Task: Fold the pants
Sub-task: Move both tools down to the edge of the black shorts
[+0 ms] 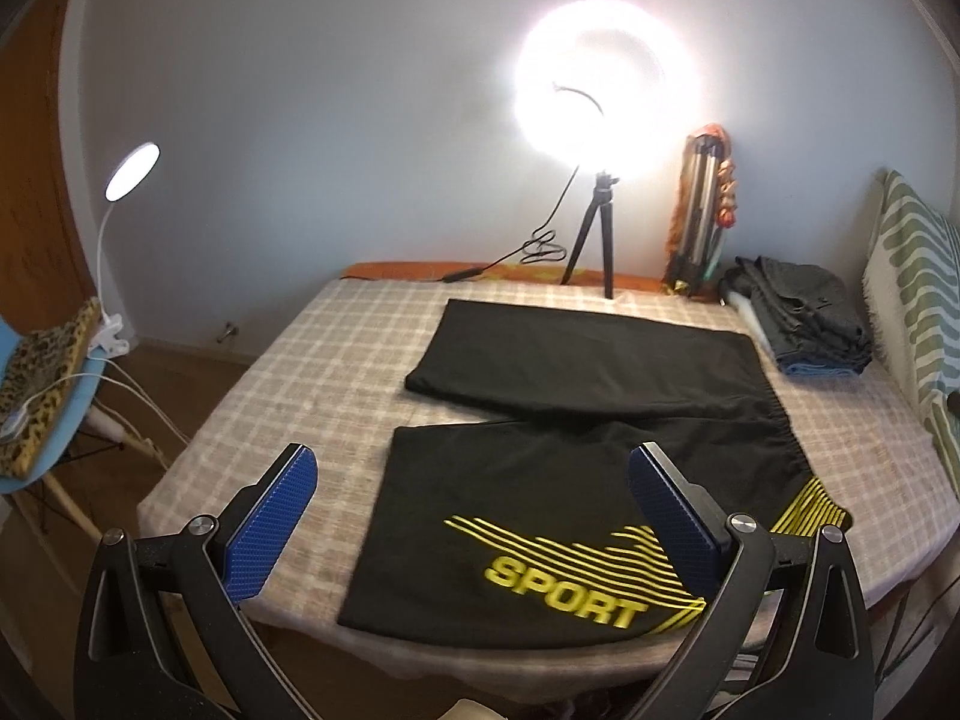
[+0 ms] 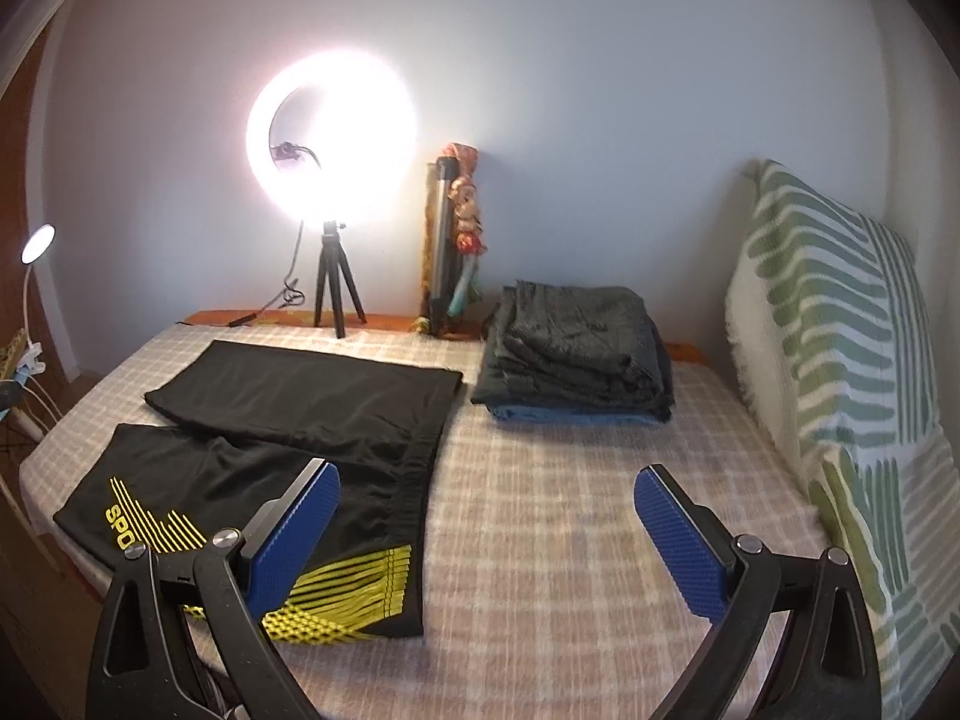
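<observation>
We see the black sport shorts with yellow stripes and "SPORT" lettering point(image 1: 540, 480) spread flat on the checked beige bed cover point(image 2: 570, 540), both legs open in a shallow V and the elastic waistband running along the right-hand side, so the garment's long axis lies left to right across our view. The left gripper point(image 1: 474, 516) hovers with its jaws wide apart and nothing between them, the printed near leg directly ahead at twelve o'clock; its hem falls just inside the left jaw, toward eleven o'clock. The right gripper point(image 2: 486, 528) is likewise spread and empty, and from it the shorts lie off at about ten o'clock, the yellow-striped waistband corner just beside its left jaw while bare bed cover fills the gap ahead. We judge the left gripper better placed for the leg hem and the right for the waistband, so the first fold would likely bring one leg over the other. How high either gripper sits above the cloth is hard to tell through the fisheye. A stack of folded grey clothes point(image 2: 576, 354) sits at one o'clock from the right gripper, well apart, and a bright ring light on a small tripod point(image 2: 331, 138) stands behind.
</observation>
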